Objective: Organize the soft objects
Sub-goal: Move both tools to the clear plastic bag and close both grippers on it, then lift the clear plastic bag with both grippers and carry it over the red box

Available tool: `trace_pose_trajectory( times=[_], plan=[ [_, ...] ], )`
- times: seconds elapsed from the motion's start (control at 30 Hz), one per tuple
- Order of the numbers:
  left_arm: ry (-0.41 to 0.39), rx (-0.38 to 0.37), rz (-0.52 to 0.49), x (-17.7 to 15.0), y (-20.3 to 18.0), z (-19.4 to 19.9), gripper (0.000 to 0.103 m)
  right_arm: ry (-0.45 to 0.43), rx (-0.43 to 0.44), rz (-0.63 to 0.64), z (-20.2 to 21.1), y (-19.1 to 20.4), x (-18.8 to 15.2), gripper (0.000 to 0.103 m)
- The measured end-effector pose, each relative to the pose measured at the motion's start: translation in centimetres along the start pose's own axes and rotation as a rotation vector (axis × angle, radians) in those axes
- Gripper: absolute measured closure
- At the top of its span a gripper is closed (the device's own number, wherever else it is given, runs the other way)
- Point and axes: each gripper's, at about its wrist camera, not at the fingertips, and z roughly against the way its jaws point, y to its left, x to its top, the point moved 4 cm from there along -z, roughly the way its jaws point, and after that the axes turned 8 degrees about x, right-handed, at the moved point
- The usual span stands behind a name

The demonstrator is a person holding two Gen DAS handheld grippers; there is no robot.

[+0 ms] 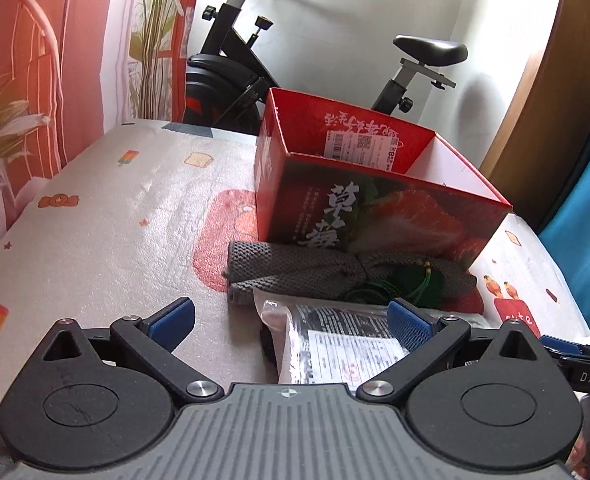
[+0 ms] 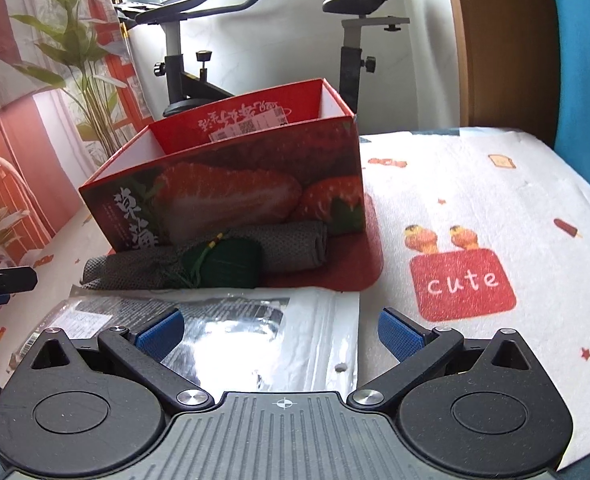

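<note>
A red strawberry-print box [image 1: 375, 208] [image 2: 231, 192], open at the top, stands on a patterned mat. Against its front lies a rolled grey mesh cloth [image 1: 295, 272] [image 2: 295, 246] with a dark green pouch and its cord [image 1: 415, 282] [image 2: 227, 260] on top. Nearer me lies a clear plastic bag with a printed label [image 1: 343, 348] [image 2: 255, 332]. My left gripper [image 1: 291, 320] is open just above the bag's left part. My right gripper [image 2: 281, 332] is open over the bag's right part. Neither holds anything.
An exercise bike [image 1: 251, 60] [image 2: 199, 60] stands behind the table. Plants and a red-striped curtain [image 1: 79, 60] are at the left, a wooden panel and blue fabric [image 2: 583, 60] at the right. The mat [image 2: 475, 208] lies bare to the box's right and left [image 1: 115, 208].
</note>
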Motion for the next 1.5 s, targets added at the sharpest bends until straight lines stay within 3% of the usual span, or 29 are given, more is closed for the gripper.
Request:
trace_pose_trajectory(
  times=[0.23, 0.53, 0.73, 0.9, 0.97, 1.03, 1.3, 1.5],
  plan=[
    [0.017, -0.038, 0.020, -1.3, -0.2, 0.0, 0.000, 0.028, 0.016, -0.028, -0.5, -0.1, -1.3, 0.000],
    [0.051, -0.030, 0.016, -2.1, -0.2, -0.8, 0.003, 0.062, 0.039, -0.004, -1.6, 0.3, -2.3, 0.000],
    [0.056, 0.002, -0.017, -2.3, -0.3, -1.0, 0.022, 0.068, 0.048, 0.019, -2.0, 0.3, -2.8, 0.000],
    [0.053, -0.026, 0.015, -1.7, 0.4, -0.9, 0.034, 0.069, 0.058, 0.016, -2.1, 0.2, -2.9, 0.000],
    [0.095, -0.052, 0.027, -1.5, 0.5, -1.5, 0.035, 0.074, 0.065, 0.010, -2.2, 0.1, -2.9, 0.000],
    [0.115, -0.077, 0.050, -1.4, 0.5, -2.0, 0.044, 0.077, 0.072, 0.005, -2.2, -0.1, -2.9, 0.000],
    [0.142, -0.125, 0.018, -1.4, -0.2, -2.8, 0.061, 0.079, 0.087, 0.037, -2.1, 0.1, -2.9, 0.001],
    [0.139, -0.112, -0.021, -2.1, -0.8, -2.6, 0.062, 0.079, 0.095, 0.100, -1.8, 0.8, -2.6, 0.007]
  ],
)
